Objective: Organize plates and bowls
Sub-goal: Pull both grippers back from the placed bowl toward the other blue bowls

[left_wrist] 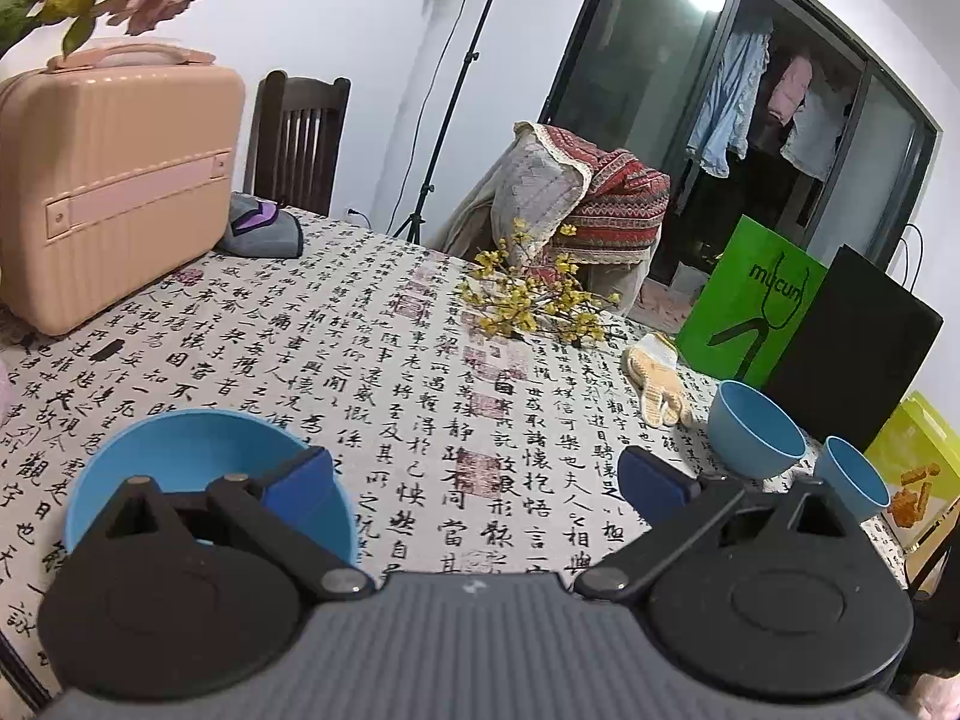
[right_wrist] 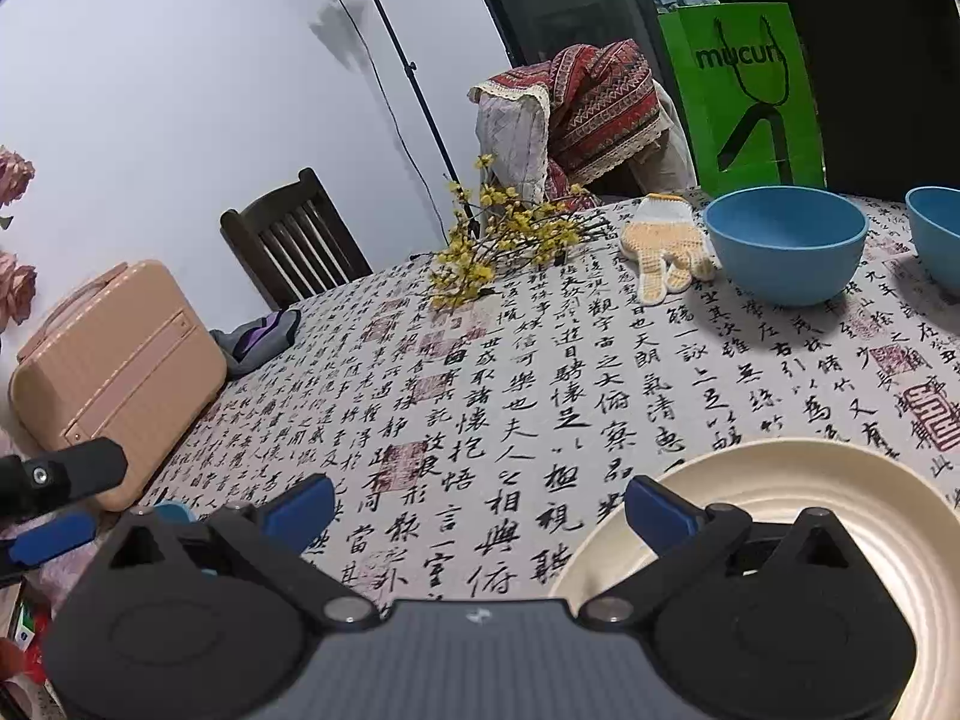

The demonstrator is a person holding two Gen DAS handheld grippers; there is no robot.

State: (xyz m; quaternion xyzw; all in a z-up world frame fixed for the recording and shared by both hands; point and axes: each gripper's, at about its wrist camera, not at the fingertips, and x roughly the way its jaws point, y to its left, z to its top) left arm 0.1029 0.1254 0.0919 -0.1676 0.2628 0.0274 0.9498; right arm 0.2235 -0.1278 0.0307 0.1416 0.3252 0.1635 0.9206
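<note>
**Hovering over the table, both grippers spread wide**

Hanging low over the tablecloth (left_wrist: pixel 420 360), the left gripper (left_wrist: pixel 474 474) is holding nothing; its blue pads (left_wrist: pixel 300 480) are standing far apart. A bright blue bowl (left_wrist: pixel 180 468) is sitting on the cloth under the left finger, whose pad is overlapping the bowl's near rim in the left wrist view; whether it is touching the rim cannot be told. Two more blue bowls are standing at the far right of the table: a larger one (left_wrist: pixel 756 438) and, just beside it, a smaller one (left_wrist: pixel 852 477) partly hidden behind the right finger.

The right gripper (right_wrist: pixel 480 510) is likewise gaping with nothing between its pads (right_wrist: pixel 300 507). A cream ribbed plate (right_wrist: pixel 840 510) is lying flat on the cloth beneath its right finger, whose pad is overlapping the plate's near-left rim; contact is unclear. The far bowl (right_wrist: pixel 786 246) is sitting upright beyond the plate, with a second bowl (right_wrist: pixel 936 234) cut off at the frame's right edge. The left gripper's finger is showing at the left edge of the right wrist view.

Other items: a knitted glove (right_wrist: pixel 660 252) is lying just beside the far bowl, a yellow flower sprig (right_wrist: pixel 498 240) is lying left of the glove, a pink case (left_wrist: pixel 114 192) is standing at the table's far left, and a green bag (right_wrist: pixel 744 96) is standing behind the bowls.
</note>
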